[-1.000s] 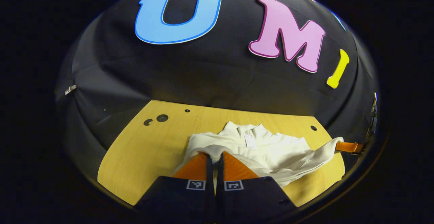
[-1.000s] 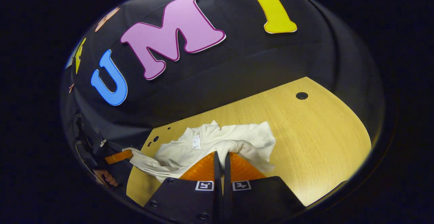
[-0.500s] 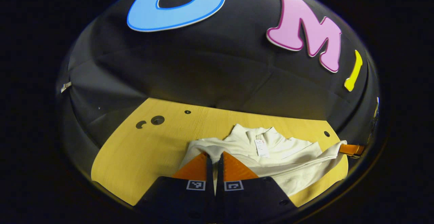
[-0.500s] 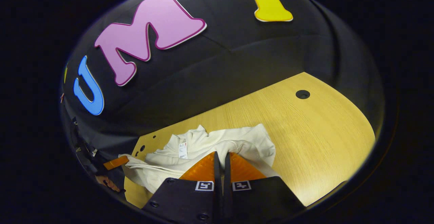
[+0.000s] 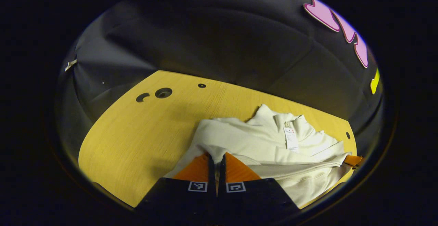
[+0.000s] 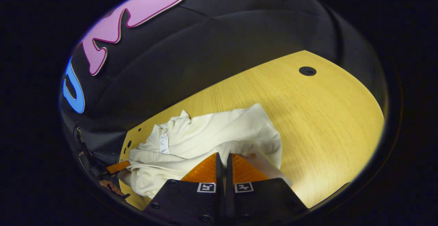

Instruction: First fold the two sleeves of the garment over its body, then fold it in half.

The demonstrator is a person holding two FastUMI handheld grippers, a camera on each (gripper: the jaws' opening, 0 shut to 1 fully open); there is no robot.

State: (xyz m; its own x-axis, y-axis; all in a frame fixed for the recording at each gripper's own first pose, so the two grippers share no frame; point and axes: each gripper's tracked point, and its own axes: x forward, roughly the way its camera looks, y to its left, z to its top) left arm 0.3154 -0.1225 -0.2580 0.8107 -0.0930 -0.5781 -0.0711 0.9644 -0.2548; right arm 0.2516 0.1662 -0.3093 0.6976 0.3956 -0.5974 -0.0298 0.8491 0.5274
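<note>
Pale wooden worktop [image 5: 137, 133] with several round holes, backed by a black cloth wall. White garment [image 5: 260, 144] lies bunched on the worktop, collar toward the wall, with a white tag [image 5: 291, 138] hanging inside the neck; in the right gripper view the garment [image 6: 212, 137] sits left of centre and the tag [image 6: 164, 143] is near its far left part. Left gripper [image 5: 216, 157]: 2 orange fingers nearly together, jaws clenched on a fold of the white fabric, which rises in a ridge right at the fingertips. Right gripper [image 6: 224, 157]: same posture, jaws clenched on a fold of the garment, cloth puckered over the tips and draping to either side. In the left gripper view an orange finger of the right gripper [image 5: 352, 160] shows at the far right edge of the garment, cloth pulled toward it. In the right gripper view an orange finger of the left gripper [image 6: 118, 167] shows at the garment's far left edge, with part of a hand [image 6: 109, 186] just below it. Lower hem side of the garment hangs between the 2 grippers, lifted off the worktop near the jaws; the collar end rests on the wood.
</note>
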